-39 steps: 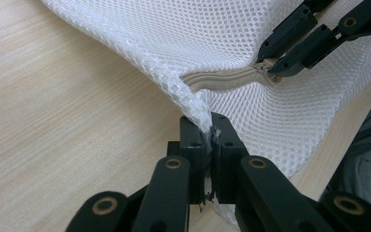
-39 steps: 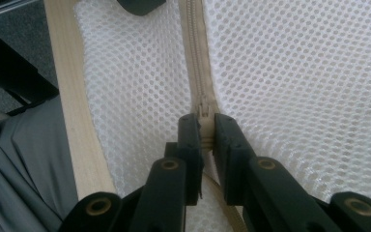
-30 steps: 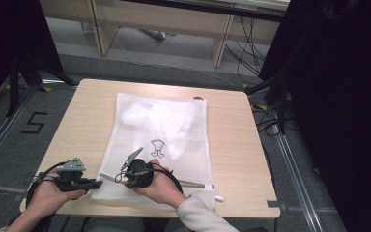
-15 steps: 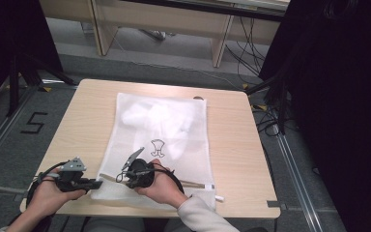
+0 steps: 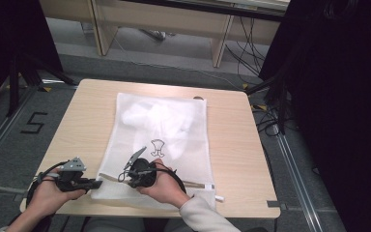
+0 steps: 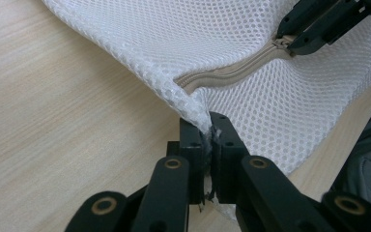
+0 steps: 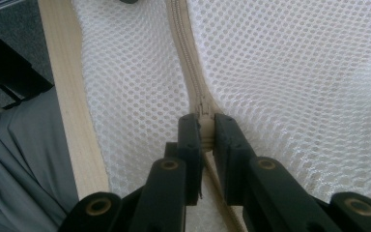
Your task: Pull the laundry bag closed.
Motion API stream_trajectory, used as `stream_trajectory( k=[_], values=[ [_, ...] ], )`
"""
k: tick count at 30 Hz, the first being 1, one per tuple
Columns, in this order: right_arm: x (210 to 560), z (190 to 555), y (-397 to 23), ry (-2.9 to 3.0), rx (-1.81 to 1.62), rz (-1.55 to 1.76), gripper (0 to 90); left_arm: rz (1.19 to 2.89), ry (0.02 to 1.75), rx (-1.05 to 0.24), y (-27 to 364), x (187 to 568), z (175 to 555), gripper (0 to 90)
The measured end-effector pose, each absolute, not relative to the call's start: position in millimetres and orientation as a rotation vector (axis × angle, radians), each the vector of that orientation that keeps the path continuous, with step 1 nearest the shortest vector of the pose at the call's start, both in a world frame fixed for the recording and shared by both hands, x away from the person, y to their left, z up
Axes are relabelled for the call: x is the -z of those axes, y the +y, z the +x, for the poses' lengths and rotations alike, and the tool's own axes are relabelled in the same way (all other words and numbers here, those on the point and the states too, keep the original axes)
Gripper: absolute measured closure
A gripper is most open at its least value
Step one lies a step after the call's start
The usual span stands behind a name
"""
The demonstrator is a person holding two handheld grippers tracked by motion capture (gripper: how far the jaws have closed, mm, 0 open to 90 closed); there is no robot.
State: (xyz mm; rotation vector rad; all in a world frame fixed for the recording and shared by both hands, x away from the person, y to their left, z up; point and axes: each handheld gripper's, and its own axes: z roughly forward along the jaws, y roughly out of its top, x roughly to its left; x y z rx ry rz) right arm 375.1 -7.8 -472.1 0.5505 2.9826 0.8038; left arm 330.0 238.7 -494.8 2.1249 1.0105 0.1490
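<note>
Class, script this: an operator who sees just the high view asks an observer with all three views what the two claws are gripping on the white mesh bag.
Operator: From above, the left claw sits at the near corner of the mesh bag. Is it actually gripping?
Observer: Yes. The left gripper view shows its jaws shut on the very tip of that corner, just past the end of the zipper.
Operator: And the right claw?
Observer: In the right gripper view it pinches the slider on the zipper, and the teeth ahead of it look closed.
</note>
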Motion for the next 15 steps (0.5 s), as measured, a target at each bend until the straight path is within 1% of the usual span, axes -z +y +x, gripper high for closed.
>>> stream_trajectory(
  k=[15],
  values=[
    [469.9, 375.0, -11.5, 2.976, -0.791, 0.557, 82.5, 2.128, 0.998, -0.164, 239.3, 494.9, 330.4, 84.6]
  ],
)
